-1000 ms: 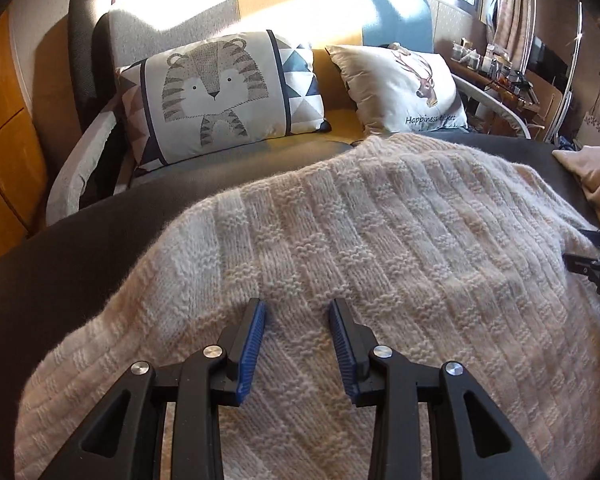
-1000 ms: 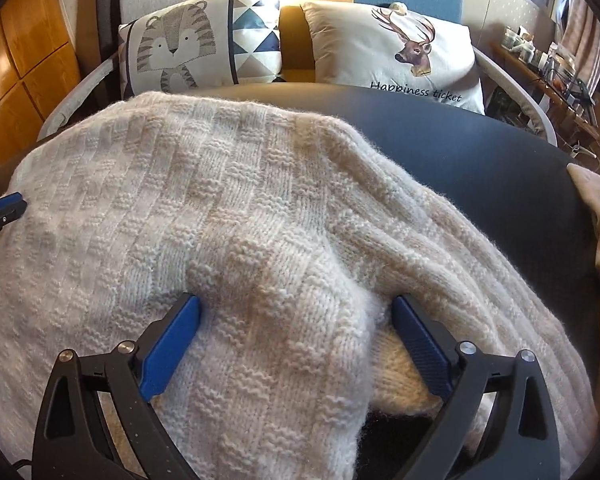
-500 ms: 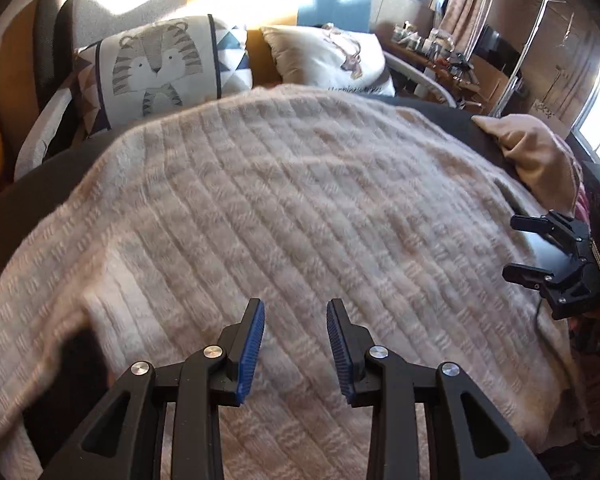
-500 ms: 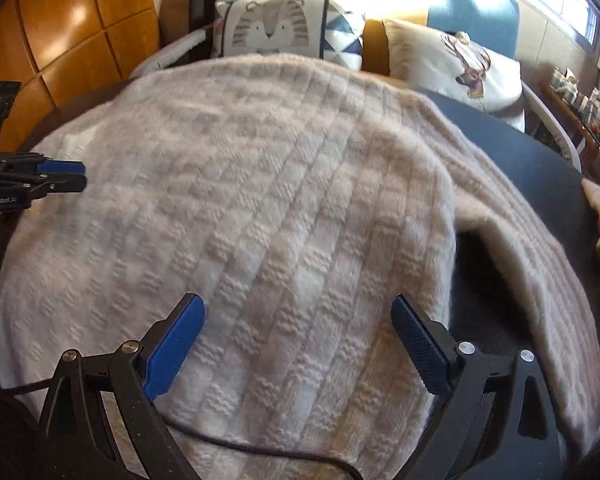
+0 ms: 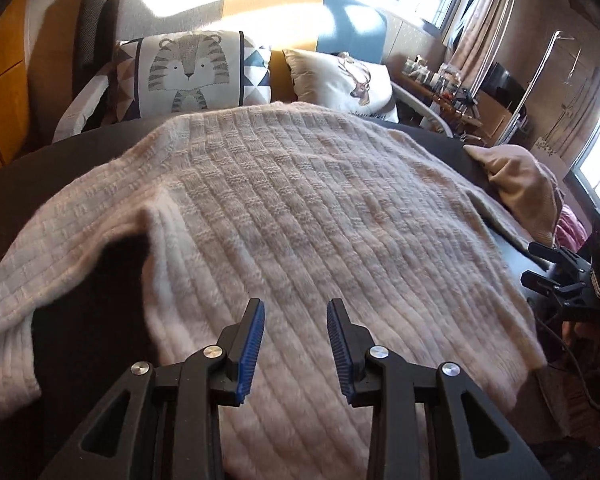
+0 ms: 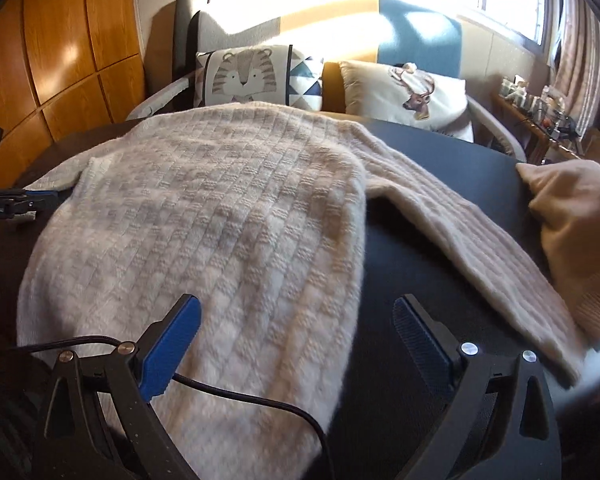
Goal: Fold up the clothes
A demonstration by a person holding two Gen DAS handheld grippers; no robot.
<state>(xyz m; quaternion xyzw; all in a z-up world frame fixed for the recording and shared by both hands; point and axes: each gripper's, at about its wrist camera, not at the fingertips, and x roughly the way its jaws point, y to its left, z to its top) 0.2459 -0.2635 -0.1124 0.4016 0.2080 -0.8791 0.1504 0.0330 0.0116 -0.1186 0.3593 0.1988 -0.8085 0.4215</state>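
Sweater farther off; lettering unreadable

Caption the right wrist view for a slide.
Open right gripper above cream knitted sweater spread flat on dark table.

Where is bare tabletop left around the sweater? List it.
Free: the dark patch between the cream sweater body and its right sleeve; the gap under the left sleeve; the far strip before the deer cushion. Crowded: the right edge, where the tan garment lies.
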